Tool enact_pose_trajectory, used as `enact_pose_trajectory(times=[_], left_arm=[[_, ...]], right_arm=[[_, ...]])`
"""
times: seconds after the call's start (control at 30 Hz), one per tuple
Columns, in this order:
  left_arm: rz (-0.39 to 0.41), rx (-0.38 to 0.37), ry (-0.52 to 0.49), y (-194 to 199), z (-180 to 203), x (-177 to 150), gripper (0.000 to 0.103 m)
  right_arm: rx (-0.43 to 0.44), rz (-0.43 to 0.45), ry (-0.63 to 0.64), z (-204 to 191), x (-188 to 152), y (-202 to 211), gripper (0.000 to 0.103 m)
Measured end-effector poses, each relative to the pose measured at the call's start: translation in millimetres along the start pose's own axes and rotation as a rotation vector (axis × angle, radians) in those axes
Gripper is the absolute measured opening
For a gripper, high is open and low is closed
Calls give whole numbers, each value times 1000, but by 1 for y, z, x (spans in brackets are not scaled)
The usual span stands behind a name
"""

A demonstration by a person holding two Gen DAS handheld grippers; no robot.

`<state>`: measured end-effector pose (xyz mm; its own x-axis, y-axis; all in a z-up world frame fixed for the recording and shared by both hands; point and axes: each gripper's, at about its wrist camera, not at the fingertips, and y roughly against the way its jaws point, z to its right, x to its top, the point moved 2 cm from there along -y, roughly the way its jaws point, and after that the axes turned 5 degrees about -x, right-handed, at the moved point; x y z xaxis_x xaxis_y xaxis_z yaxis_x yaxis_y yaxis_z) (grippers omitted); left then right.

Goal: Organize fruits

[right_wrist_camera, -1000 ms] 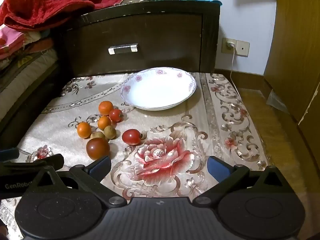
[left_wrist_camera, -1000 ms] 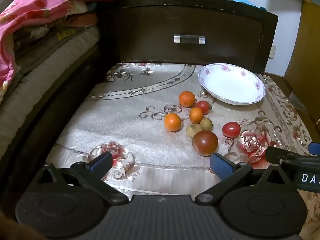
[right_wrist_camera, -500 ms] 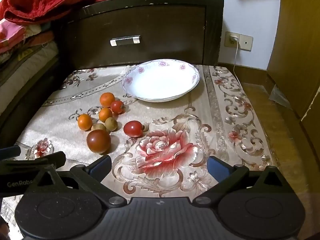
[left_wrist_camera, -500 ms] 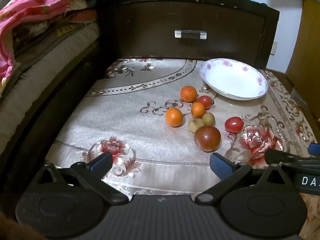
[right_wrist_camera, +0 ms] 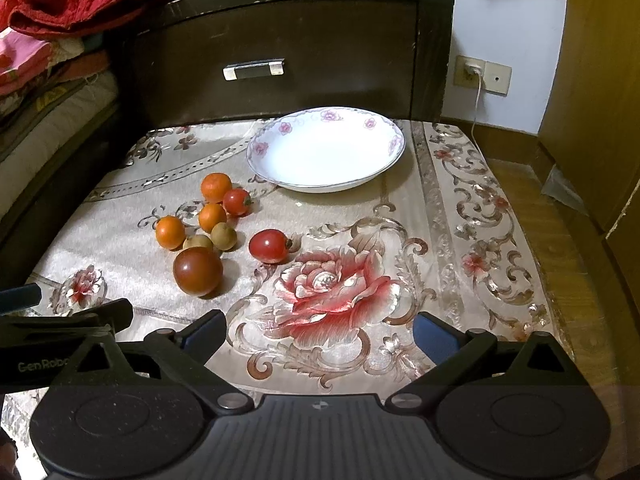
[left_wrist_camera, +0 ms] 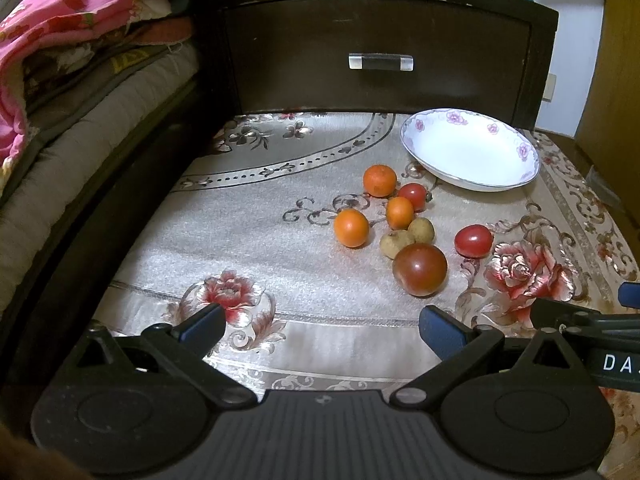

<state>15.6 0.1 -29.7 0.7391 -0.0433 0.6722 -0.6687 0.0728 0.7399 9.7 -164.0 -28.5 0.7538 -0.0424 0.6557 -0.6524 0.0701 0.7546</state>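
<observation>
A cluster of fruit lies on the embroidered cloth: a large dark red tomato (left_wrist_camera: 419, 269) (right_wrist_camera: 197, 271), a red cherry tomato (left_wrist_camera: 473, 241) (right_wrist_camera: 269, 245), another small red one (left_wrist_camera: 413, 196), three orange fruits (left_wrist_camera: 351, 227) and two small brown fruits (left_wrist_camera: 421, 229). An empty white floral bowl (left_wrist_camera: 470, 149) (right_wrist_camera: 326, 148) stands behind them. My left gripper (left_wrist_camera: 320, 326) is open and empty at the near edge, in front of the fruit. My right gripper (right_wrist_camera: 320, 332) is open and empty, to the right of the fruit.
A dark wooden drawer front (left_wrist_camera: 380, 60) with a clear handle rises behind the cloth. Bedding and folded clothes (left_wrist_camera: 60, 40) are stacked at the left. A wooden panel (right_wrist_camera: 600, 100) and a wall socket (right_wrist_camera: 484, 74) are at the right.
Both grippers have moved a little forward toward the fruit and bowl; both stay open. The fruit has not moved.
</observation>
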Motion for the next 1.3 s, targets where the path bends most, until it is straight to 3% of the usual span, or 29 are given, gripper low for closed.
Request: enact_pose_trajectory(times=[1.3], left_arm=[[42,5,-36,-1,8,3,102]], right_arm=[[35,-2,15,-4,2,-2,82]])
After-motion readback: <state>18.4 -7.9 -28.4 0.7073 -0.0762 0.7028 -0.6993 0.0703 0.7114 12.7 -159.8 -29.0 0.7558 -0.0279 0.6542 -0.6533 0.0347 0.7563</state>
